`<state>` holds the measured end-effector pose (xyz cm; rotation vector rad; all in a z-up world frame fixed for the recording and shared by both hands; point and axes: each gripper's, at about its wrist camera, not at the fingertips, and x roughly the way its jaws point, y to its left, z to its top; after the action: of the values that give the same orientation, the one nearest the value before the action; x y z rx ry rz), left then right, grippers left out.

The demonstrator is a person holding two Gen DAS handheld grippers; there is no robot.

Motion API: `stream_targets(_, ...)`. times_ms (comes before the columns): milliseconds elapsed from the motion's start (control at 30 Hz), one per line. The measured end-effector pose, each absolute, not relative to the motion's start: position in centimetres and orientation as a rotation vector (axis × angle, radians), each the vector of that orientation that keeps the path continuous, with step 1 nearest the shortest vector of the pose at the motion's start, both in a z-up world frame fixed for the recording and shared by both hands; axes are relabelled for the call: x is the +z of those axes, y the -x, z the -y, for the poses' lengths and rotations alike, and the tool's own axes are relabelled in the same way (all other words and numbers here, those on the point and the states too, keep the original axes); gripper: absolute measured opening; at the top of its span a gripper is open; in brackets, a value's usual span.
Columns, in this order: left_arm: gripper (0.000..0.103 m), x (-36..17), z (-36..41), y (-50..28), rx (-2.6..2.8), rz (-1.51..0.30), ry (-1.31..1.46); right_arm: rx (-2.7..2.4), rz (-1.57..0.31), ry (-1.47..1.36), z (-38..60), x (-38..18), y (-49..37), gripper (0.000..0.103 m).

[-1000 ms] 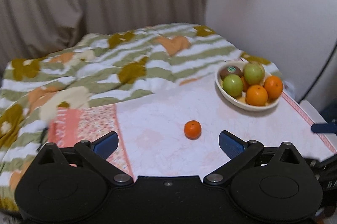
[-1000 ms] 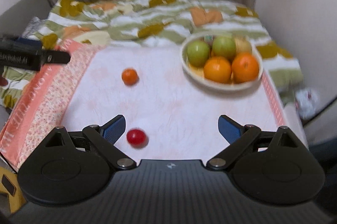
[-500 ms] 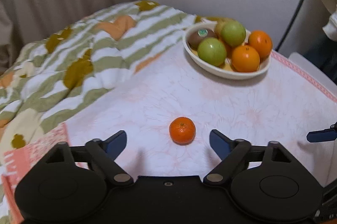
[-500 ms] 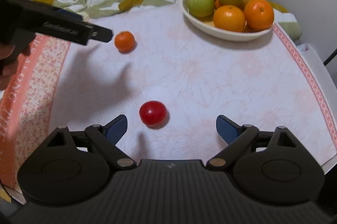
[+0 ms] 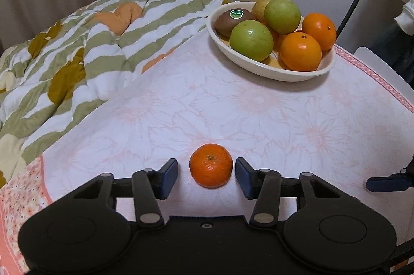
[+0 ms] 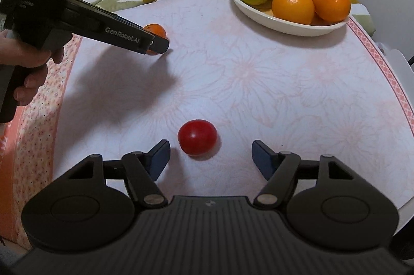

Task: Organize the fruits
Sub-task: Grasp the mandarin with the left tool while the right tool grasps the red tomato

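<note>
Left wrist view: the left gripper (image 5: 206, 175) is sitting low over the tablecloth (image 5: 258, 106), jaws spread around the mandarin (image 5: 211, 165) without touching. The right gripper (image 6: 211, 156) is hovering spread, the cherry tomato (image 6: 197, 137) lying near its left finger.

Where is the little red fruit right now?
In the right wrist view, the little red fruit lies on the flowery cloth, just ahead of the open right tongs, nearer their left finger.
</note>
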<state>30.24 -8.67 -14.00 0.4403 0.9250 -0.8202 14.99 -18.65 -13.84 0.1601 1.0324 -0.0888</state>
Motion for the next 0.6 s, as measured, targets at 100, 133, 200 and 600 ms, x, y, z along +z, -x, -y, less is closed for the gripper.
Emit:
stream_targets(100, 0.04, -14.1, 8.6, -30.1, -0.826, -0.925, -0.442, -0.084, -1.033, -0.157, 18.6, -13.8, -15.1, 0.078)
stream_targets(133, 0.04, -14.2, 8.6, -30.1, -0.824, -0.921, -0.448, -0.083, -1.033, -0.157, 18.7, -13.9, -15.2, 0.078)
stream_targets(200, 0.04, -14.3, 8.5, -30.0, -0.818, -0.915, -0.457, -0.079, -1.032, -0.155, 18.7, -13.9, -15.3, 0.076)
stream_targets(600, 0.04, -13.7, 5.8, -29.0, -0.75, -0.932, -0.408, -0.021, -1.007, -0.109, 17.8, -13.8, -15.9, 0.048)
